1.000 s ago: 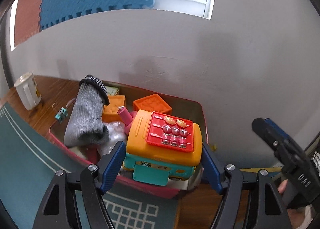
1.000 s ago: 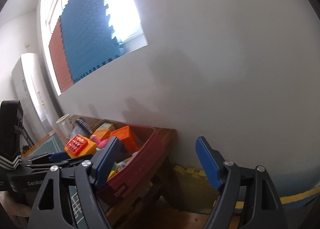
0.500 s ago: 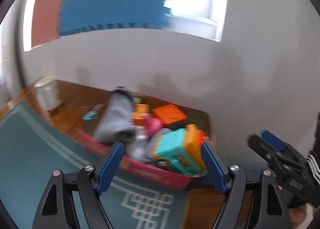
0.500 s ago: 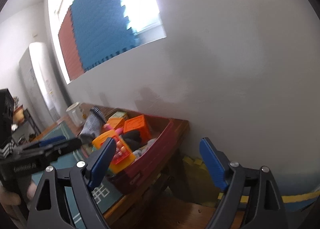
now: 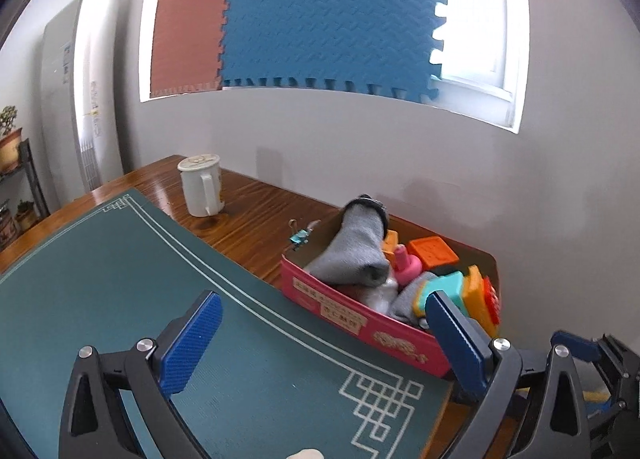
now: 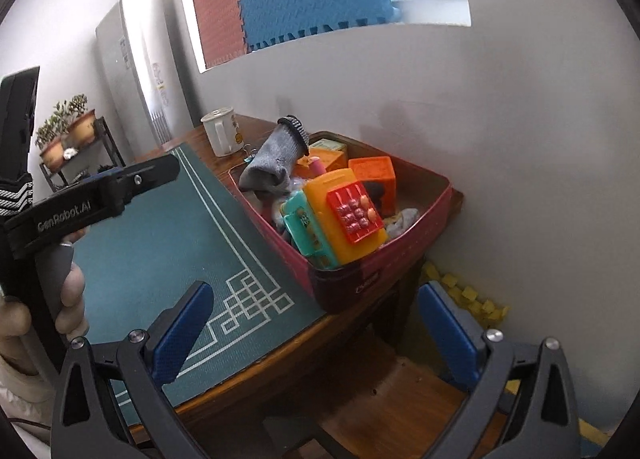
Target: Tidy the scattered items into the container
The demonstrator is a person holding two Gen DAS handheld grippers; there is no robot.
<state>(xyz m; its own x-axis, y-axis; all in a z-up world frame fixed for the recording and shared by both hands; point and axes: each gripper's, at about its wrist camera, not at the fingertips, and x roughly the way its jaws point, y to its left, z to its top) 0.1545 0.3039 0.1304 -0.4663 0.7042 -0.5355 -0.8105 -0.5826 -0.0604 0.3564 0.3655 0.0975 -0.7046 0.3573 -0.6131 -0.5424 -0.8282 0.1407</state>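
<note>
A: Left hand-held gripper (image 5: 320, 343) hangs above the dark green mat (image 5: 120, 299) with its blue pads spread wide, released, nothing between them.

B: And the right hand-held gripper (image 6: 316, 335) is released too, blue pads wide apart, out past the corner of the brown wooden tabletop (image 6: 344, 335) and gripping nothing.

A: Look at the pink rectangular container (image 5: 360, 323), sitting at the far right end of the tabletop, close to the grey wall (image 5: 440, 163). It is packed!

B: On top, a rolled grey sock with a dark cuff (image 6: 276, 163) leans against the container's left rim. Beside it lies the orange and teal plastic toy cash register with a red keypad (image 6: 340, 215), tipped on its side at the near end.

A: Behind that, 1 orange hollow cube block (image 6: 376, 179), and a pink plastic bottle-shaped toy (image 5: 406, 265) peeking out next to the sock.

B: Outside the container, a small teal binder clip (image 5: 299, 237) lies on the bare wood just beside its far left corner. A white lidded mug with a handle (image 5: 200, 187) stands further left, well apart from it.

A: From the right camera, the person's left hand (image 6: 60, 299) wraps the black handle of the left tool over the mat.
</note>
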